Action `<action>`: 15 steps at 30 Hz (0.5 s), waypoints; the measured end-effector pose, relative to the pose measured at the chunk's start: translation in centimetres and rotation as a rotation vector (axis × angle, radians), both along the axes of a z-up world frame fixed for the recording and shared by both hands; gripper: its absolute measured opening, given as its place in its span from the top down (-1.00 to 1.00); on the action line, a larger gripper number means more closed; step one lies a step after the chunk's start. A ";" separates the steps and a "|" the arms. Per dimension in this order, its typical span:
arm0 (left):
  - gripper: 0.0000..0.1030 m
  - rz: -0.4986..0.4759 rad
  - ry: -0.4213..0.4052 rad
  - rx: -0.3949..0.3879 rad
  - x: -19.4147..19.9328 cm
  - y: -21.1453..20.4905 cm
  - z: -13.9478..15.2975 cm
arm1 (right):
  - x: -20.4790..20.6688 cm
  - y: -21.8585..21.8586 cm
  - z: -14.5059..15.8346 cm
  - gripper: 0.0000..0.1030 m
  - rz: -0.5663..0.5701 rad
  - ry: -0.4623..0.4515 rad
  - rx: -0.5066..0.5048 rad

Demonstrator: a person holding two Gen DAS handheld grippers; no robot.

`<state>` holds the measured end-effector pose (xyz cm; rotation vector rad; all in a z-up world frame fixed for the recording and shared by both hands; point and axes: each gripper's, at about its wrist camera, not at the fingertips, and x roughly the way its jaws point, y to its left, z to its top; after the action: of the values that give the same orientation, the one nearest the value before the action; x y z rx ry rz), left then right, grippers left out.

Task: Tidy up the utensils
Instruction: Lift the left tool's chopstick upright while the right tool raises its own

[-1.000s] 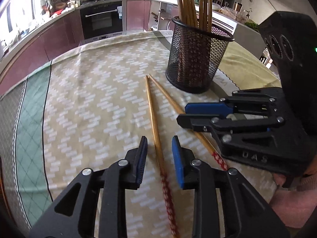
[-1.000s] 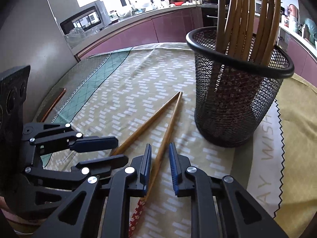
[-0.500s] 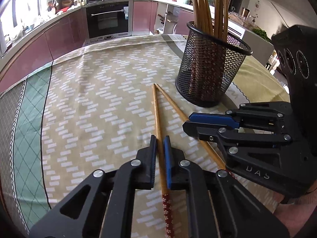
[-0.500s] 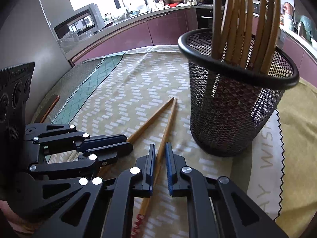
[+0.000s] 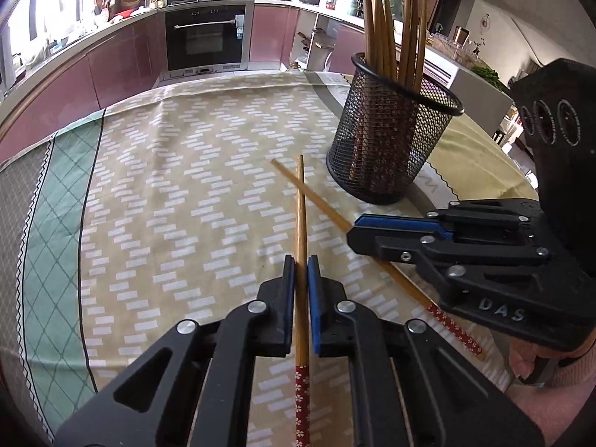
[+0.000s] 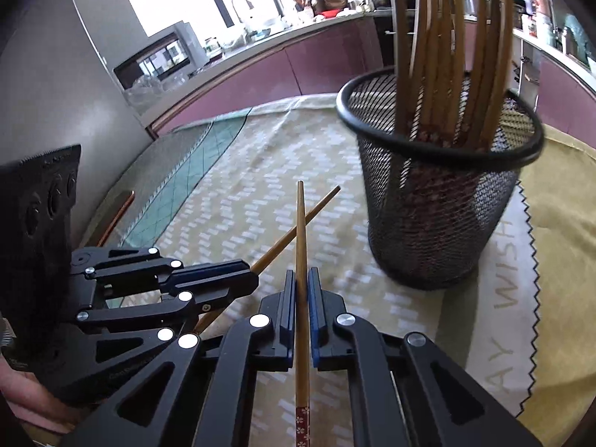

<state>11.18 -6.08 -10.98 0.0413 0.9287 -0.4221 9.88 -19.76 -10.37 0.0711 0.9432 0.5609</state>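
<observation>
Left gripper [image 5: 301, 260]: its two blue-padded fingers are pressed together on one chopstick [image 5: 301, 223], clamping it partway along the plain wooden shaft, ahead of the red flowered end.
Right gripper [image 6: 301, 275]: likewise clamped on the other chopstick [image 6: 301, 231], again on bare wood ahead of the patterned end.
Where the chopsticks are: each runs straight out in front of its own gripper, between the fingers; the two shafts cross one another ahead of the fingertips, low over the tablecloth [image 5: 167, 186]. Whether the tips touch the cloth cannot be told.
Long axis, left chopstick: in line with the left gripper's fingers, thin tip pointing forward and away, flowered end back under the gripper body.
Long axis, right chopstick: same along the right gripper; seen from the left gripper it lies slantwise, tip forward-left, flowered end back to the right.
Mesh cup [image 6: 439, 201]: stands upright ahead and to the right of both grippers, near the tips, already holding a bunch of chopsticks flowered end down.
Step in hand, as I judge it: lifting both sticks to drop them into the cup.
Doing it well: keep the clamp firm so the sticks do not swivel; raise them apart so the crossed shafts do not catch; tip each one upright, flowered end down to match the rest; clear the black rim and the standing bunch before letting go.
Risk: a nudge against the light cup could tip it.
</observation>
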 end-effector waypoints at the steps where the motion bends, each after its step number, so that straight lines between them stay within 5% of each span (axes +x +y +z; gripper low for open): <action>1: 0.85 0.001 0.002 0.000 0.0 0.0 -0.1 | 0.1 0.1 -0.2 0.89 0.007 0.010 -0.003; 15: 0.85 -0.028 0.013 0.031 0.7 -0.8 -0.6 | -0.4 0.2 0.1 0.89 -0.004 -0.014 -0.010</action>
<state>11.88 -6.89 -11.58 0.0800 0.9480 -0.4340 9.48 -19.55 -10.24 0.0598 0.9323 0.5524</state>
